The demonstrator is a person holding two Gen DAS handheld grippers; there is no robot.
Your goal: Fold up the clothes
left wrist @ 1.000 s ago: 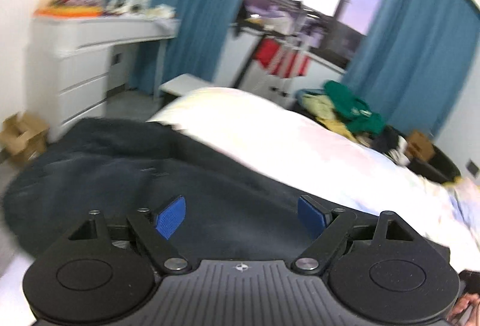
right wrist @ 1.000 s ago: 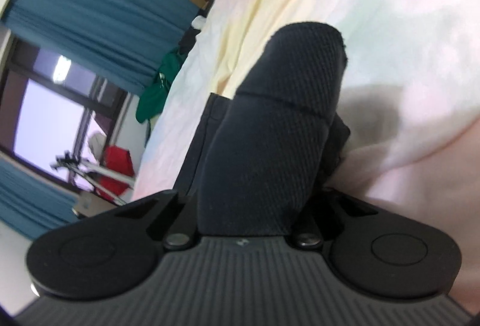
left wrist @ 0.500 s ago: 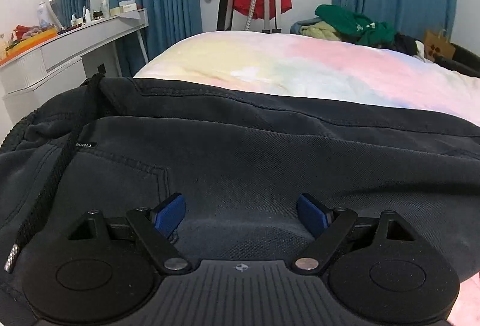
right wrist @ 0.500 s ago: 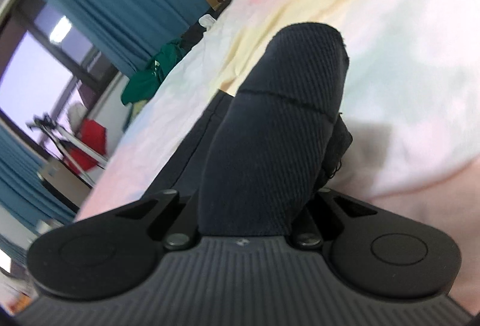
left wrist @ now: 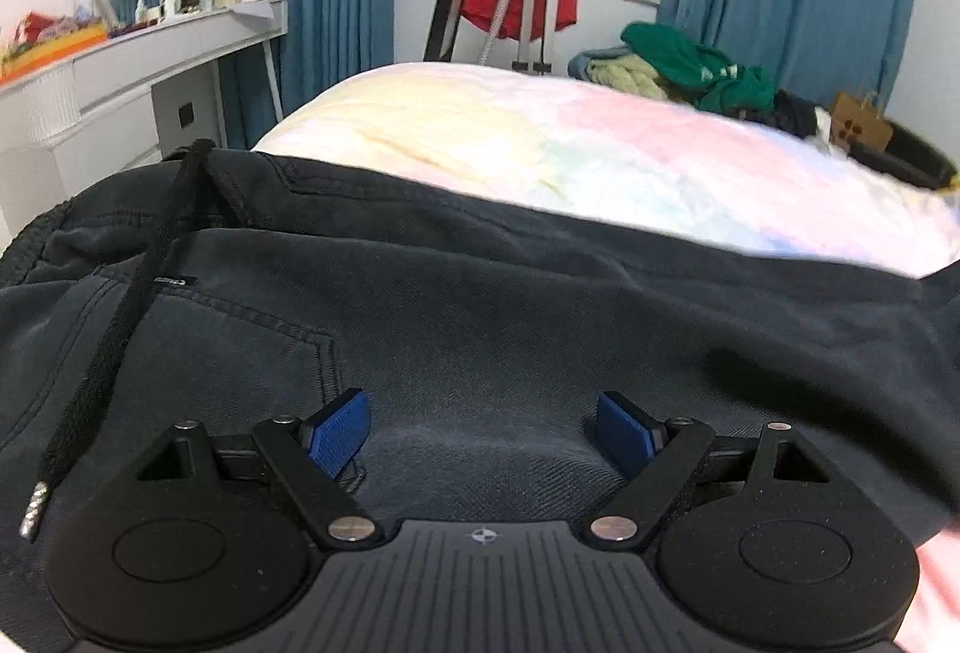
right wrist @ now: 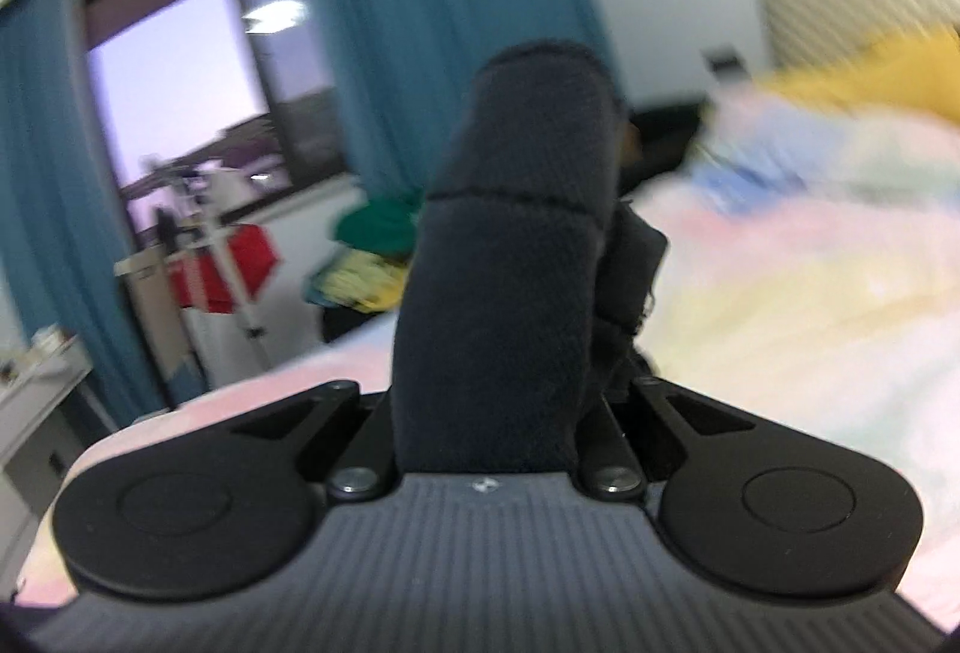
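Your right hand-held gripper (right wrist: 498, 395) clamps a ribbed cuff (right wrist: 510, 257) mid-frame; your left hand-held gripper (left wrist: 480, 428) gapes over dark trousers (left wrist: 480, 305) spread on the bed (left wrist: 600, 143). Swing fast, and the cuff could slip free.

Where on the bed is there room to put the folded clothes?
The bare pastel bed cover beyond the dark pants, before the green clothes pile, is free. The near edge is crowded: pants cover it under the open left gripper.
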